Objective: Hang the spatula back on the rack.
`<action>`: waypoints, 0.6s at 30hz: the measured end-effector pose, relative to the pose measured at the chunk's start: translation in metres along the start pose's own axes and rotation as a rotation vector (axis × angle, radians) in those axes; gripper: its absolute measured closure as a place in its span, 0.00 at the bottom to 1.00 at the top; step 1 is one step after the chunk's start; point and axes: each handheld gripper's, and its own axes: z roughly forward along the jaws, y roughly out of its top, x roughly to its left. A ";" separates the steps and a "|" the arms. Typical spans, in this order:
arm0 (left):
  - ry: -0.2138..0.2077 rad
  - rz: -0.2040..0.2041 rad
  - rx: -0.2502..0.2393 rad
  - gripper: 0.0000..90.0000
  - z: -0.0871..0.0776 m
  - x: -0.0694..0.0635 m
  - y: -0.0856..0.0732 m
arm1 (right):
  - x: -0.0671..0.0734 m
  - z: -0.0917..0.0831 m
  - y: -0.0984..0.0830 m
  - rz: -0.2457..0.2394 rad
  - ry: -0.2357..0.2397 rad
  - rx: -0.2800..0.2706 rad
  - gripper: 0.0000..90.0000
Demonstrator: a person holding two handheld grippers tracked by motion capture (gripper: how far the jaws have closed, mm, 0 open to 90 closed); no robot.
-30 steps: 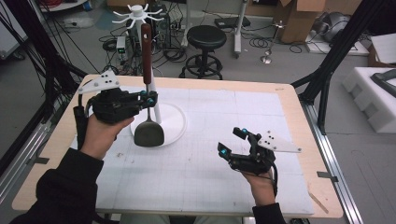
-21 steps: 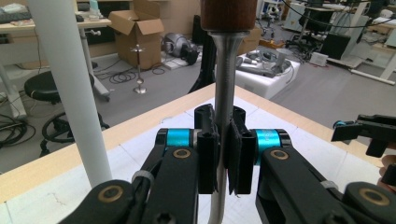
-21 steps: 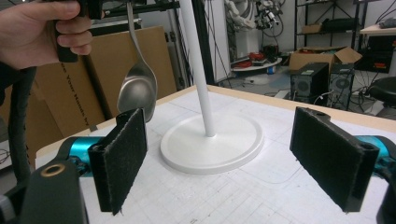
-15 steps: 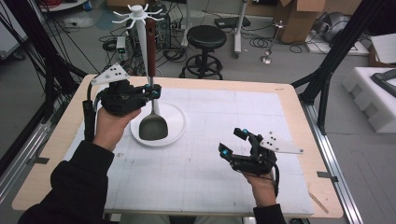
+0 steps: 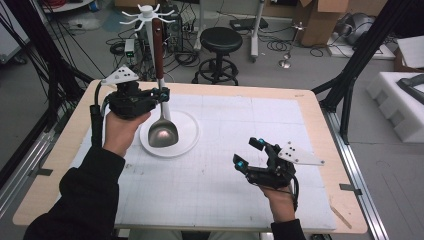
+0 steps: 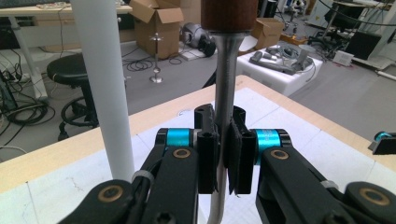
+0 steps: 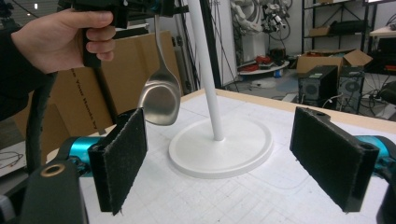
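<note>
A large spoon with a brown wooden handle (image 5: pixel 158 42) and a steel bowl (image 5: pixel 163 133) hangs upright in my left gripper (image 5: pixel 162 95). In the left gripper view that gripper (image 6: pixel 225 154) is shut on the spoon's steel shank (image 6: pixel 225 88), just right of the white pole (image 6: pixel 100 84). The bowl hovers over the round base (image 5: pixel 187 131) of a white hook stand (image 5: pixel 145 12). My right gripper (image 5: pixel 247 152) rests open low over the mat at the front right. In the right gripper view its pads (image 7: pixel 122 161) stand wide apart, facing the stand base (image 7: pixel 238 149) and the spoon bowl (image 7: pixel 161 100).
A white gridded mat (image 5: pixel 240 125) covers the wooden table (image 5: pixel 310 107). A black stool (image 5: pixel 220 40), cables and cardboard boxes (image 5: pixel 320 20) stand on the floor beyond the far edge. White foam blocks (image 5: pixel 400 95) lie to the right.
My left gripper has carried the spoon up and away from the person, closer to the stand's pole. The right gripper has hardly moved.
</note>
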 end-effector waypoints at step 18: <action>-0.077 -0.058 -0.247 0.17 -0.056 0.020 -0.072 | -0.029 -0.032 -0.031 -0.106 -0.277 0.125 0.20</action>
